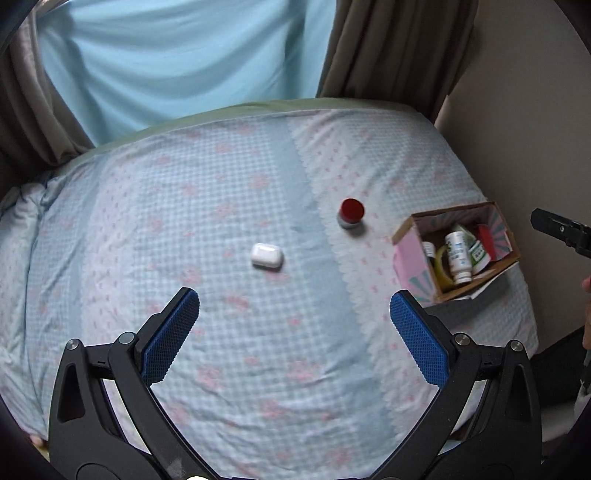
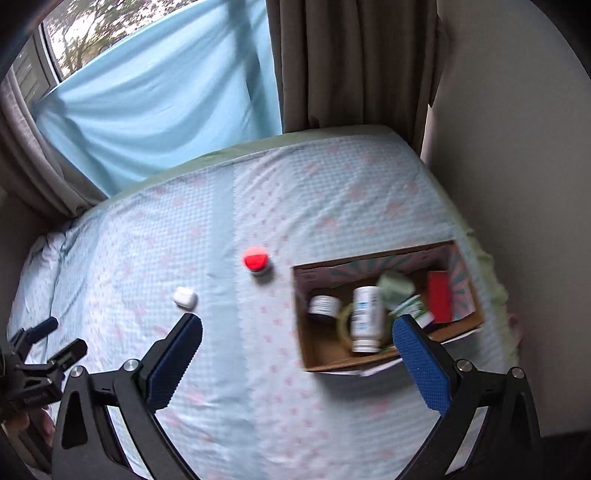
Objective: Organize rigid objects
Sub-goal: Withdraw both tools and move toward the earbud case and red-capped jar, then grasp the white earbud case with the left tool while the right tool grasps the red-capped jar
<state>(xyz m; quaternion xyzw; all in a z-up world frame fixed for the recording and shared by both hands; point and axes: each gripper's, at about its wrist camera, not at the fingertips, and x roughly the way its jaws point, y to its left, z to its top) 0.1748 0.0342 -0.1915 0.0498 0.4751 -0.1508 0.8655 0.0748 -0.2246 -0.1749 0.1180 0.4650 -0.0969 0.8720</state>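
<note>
**Two pieces left on the bed, box half full**

I hold my left tool (image 1: 294, 314) spread wide and empty above the bed (image 1: 221, 369), lined up toward the white case (image 1: 267, 257) just ahead, which looks like my next pick. My right tool (image 2: 297, 343) is equally wide and empty, hanging near the box (image 2: 373, 363), probably having nothing to carry. The red-capped jar (image 1: 351, 214) stands upright between case and box. Inside the box lie a white bottle (image 2: 365, 317), a dark-lidded jar (image 2: 324, 308), a tape ring, a red carton (image 2: 440, 295) and green-white packets.

Bed with pale blue checked, pink-flowered sheet (image 1: 229, 369); brown curtains (image 2: 351, 62), light blue cloth (image 2: 155, 110) over daylit window (image 2: 92, 26), plain off-white wall (image 2: 517, 147).
</note>
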